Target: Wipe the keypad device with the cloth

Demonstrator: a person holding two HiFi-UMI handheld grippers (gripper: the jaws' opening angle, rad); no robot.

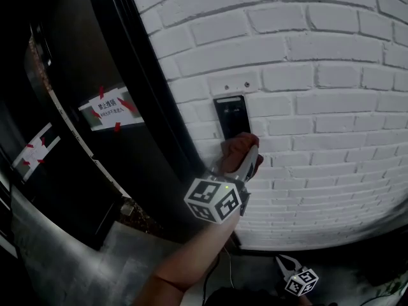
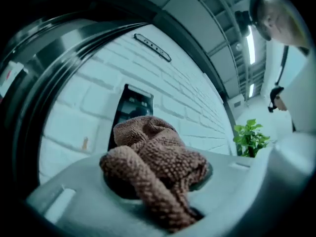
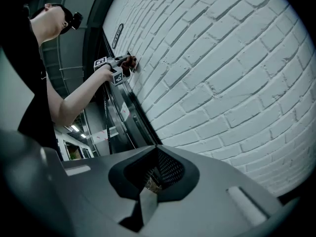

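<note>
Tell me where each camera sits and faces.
Head view: on the person's head, facing the keypad device on the white brick wall; shows forearm, left gripper, right gripper.
Left gripper view: on that gripper, facing the keypad device over its clamped cloth.
Right gripper view: held low, looking up the wall at the person.
Head and left views share keypad device and cloth.

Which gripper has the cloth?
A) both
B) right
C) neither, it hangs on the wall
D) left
D: the left gripper view shows the cloth bunched in the jaws of the left gripper, up by the keypad; the right gripper hangs low with no cloth in it.
</note>
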